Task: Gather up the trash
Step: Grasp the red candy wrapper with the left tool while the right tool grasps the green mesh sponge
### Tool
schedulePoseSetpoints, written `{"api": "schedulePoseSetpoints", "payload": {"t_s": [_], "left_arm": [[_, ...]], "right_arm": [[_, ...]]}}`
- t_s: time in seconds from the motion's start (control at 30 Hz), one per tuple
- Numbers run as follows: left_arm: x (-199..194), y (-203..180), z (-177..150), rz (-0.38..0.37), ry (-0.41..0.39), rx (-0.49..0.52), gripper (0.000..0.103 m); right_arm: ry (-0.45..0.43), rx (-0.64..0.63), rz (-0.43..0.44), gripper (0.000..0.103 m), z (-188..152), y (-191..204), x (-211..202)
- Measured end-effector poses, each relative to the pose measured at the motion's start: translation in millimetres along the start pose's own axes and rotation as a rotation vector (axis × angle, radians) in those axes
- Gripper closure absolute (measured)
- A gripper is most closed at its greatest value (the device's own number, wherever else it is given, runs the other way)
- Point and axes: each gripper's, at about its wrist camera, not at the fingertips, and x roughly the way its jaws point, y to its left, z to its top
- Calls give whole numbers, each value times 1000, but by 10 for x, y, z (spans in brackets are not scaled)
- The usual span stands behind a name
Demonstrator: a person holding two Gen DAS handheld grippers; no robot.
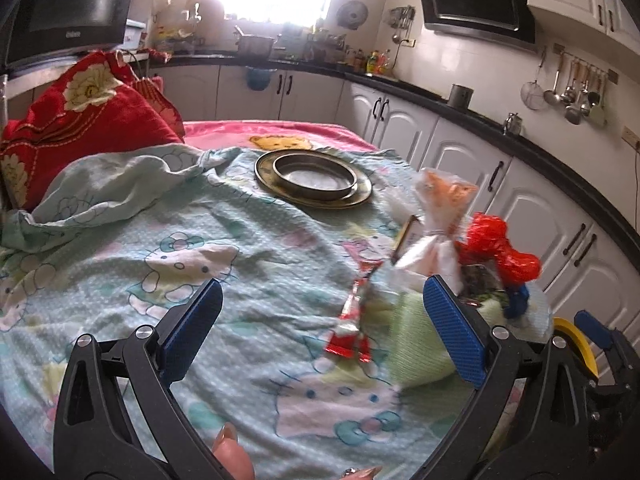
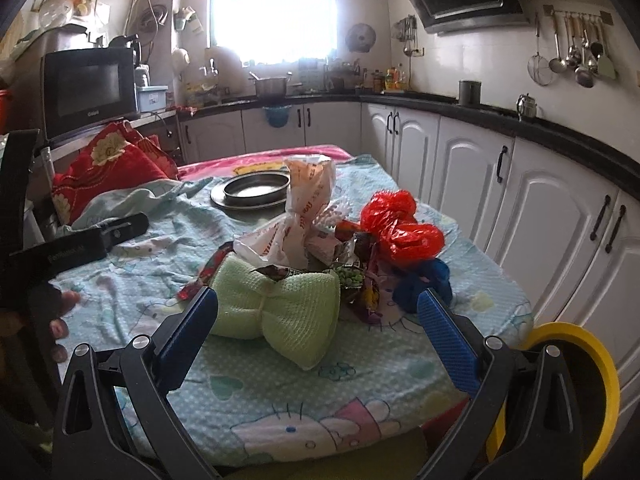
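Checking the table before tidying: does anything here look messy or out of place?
Yes. A heap of wrappers and plastic bags, one red bag and one white bag, lies on the cartoon cloth beside a green towel bundle. The cloth itself is rumpled near the red cushion.

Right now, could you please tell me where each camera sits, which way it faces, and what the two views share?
Left wrist: on the left gripper, jaws open, low over the patterned sheet, facing the window; fingertips show below.
Right wrist: on the right gripper, jaws open, facing the trash pile; the left hand shows.
Shared: metal plate, green cloth bundle, red plastic bag.
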Motion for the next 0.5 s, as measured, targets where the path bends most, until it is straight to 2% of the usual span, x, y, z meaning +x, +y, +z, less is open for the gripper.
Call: {"api": "schedulePoseSetpoints", "payload": {"t_s": [0.1, 0.23, 0.33, 0.5], "left_arm": [[139, 73, 25, -2, 40, -13, 11], [340, 132, 45, -43, 87, -38, 11], [477, 93, 41, -59, 116, -22, 11], [692, 12, 10, -90, 170, 1, 26]], "right_arm": [[55, 29, 22, 6, -17, -79, 215], [110, 61, 47, 6, -52, -154, 451], [136, 80, 81, 6, -78, -164, 555], [147, 64, 145, 10, -82, -104, 651]]}}
